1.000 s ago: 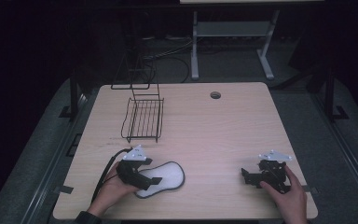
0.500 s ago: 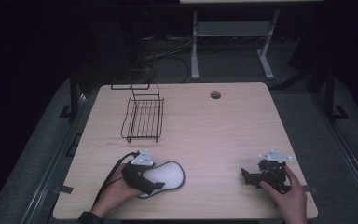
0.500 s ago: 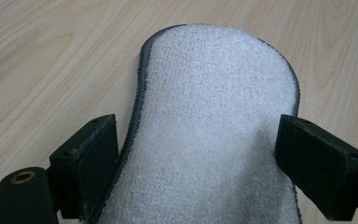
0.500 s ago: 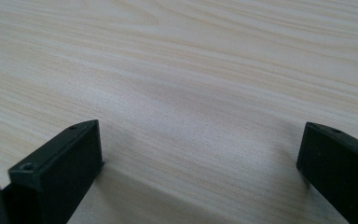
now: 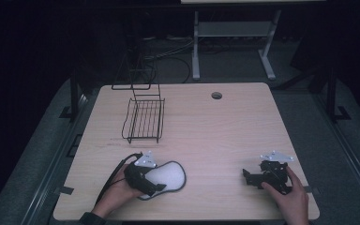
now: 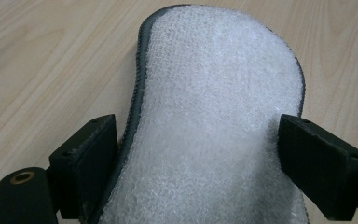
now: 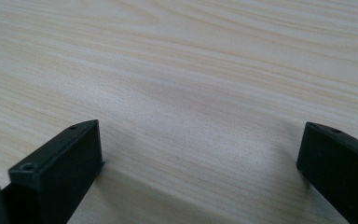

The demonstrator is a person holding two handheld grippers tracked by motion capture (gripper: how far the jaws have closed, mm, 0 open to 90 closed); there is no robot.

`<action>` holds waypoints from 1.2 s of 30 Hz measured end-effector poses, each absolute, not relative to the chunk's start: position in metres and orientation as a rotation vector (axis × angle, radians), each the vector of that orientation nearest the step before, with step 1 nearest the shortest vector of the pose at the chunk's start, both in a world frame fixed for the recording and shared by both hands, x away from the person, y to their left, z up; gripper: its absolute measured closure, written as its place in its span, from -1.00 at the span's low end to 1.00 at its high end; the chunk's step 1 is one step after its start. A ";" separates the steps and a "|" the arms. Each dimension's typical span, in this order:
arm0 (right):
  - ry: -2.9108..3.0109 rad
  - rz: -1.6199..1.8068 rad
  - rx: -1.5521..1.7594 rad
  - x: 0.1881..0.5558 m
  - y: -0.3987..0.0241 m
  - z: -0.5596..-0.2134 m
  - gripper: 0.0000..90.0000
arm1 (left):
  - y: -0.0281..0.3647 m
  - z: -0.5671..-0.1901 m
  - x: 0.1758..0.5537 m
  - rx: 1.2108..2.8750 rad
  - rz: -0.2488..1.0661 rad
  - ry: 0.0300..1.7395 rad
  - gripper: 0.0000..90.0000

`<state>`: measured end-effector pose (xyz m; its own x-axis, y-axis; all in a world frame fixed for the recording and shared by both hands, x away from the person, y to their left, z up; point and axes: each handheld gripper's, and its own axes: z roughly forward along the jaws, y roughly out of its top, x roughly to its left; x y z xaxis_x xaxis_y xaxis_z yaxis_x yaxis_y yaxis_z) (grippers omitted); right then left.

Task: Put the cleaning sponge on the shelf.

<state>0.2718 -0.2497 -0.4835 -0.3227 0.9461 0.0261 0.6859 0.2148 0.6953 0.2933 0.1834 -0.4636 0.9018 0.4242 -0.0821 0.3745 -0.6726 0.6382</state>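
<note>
A white fleecy insole (image 5: 168, 173) with a dark rim lies flat on the wooden table (image 5: 225, 136) at the front left. My left gripper (image 5: 153, 182) is low over its near end, held by a hand. In the left gripper view the insole (image 6: 214, 107) fills the gap of the left gripper (image 6: 198, 154). One black jaw stands at each long edge, wide apart and open. My right gripper (image 5: 246, 177) rests at the front right, pointing left. Its jaws stand wide over bare wood in the right gripper view (image 7: 200, 158), holding nothing.
A black wire basket (image 5: 144, 119) with a tall wire frame stands at the back left of the table. A round cable hole (image 5: 216, 95) sits near the far edge. A metal stand (image 5: 234, 33) is on the floor beyond the table.
My left gripper has slid a little to the right, over the insole's near end. The right gripper has stayed still.
</note>
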 end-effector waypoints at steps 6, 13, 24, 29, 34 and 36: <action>2.090 0.869 1.512 0.272 -0.250 -0.483 -1.00 | 0.183 -0.462 0.294 2.396 0.093 0.556 -0.68; 2.088 0.870 1.513 0.272 -0.250 -0.483 -1.00 | 0.183 -0.460 0.294 2.402 0.088 0.555 -0.62; 2.089 0.870 1.512 0.271 -0.250 -0.483 -1.00 | 0.186 -0.455 0.293 2.395 0.103 0.556 -0.45; 2.089 0.870 1.512 0.271 -0.250 -0.484 -1.00 | 0.188 -0.453 0.294 2.400 0.121 0.550 -0.41; 2.089 0.870 1.512 0.271 -0.250 -0.483 -1.00 | 0.190 -0.451 0.293 2.390 0.123 0.562 -0.36; 2.089 0.870 1.513 0.271 -0.250 -0.483 -1.00 | 0.192 -0.449 0.294 2.377 0.128 0.562 -0.30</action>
<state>0.2714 -0.2495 -0.4835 -0.3224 0.9462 0.0271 0.6856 0.2136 0.6959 0.2939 0.1920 -0.4488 0.9018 0.4283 -0.0573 0.3613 -0.6744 0.6439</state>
